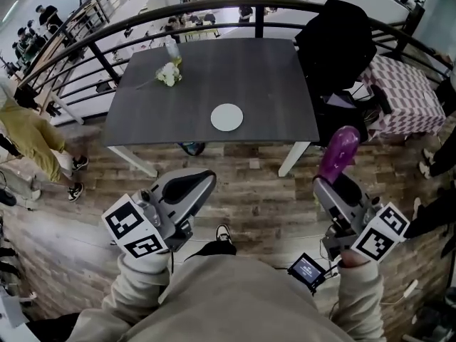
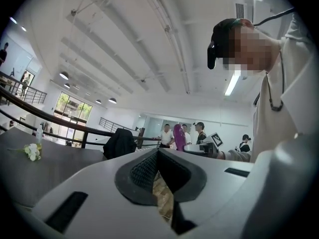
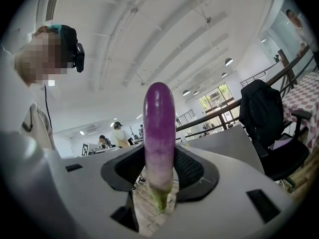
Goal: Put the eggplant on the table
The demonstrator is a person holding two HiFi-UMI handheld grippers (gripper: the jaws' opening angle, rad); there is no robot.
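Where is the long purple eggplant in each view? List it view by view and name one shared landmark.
Head view: purple eggplant right of centre, upright in the right gripper.
Left gripper view: eggplant small, just right of centre, beyond the jaws.
Right gripper view: eggplant dead centre, upright between the jaws.
Shared landmark: black jacket on a chair, right of the dark table.

The eggplant (image 3: 159, 123) in my right gripper (image 3: 159, 172) is glossy and smooth. The tabletop (image 1: 263, 84) looks matt, the floor (image 1: 249, 191) wooden planks.
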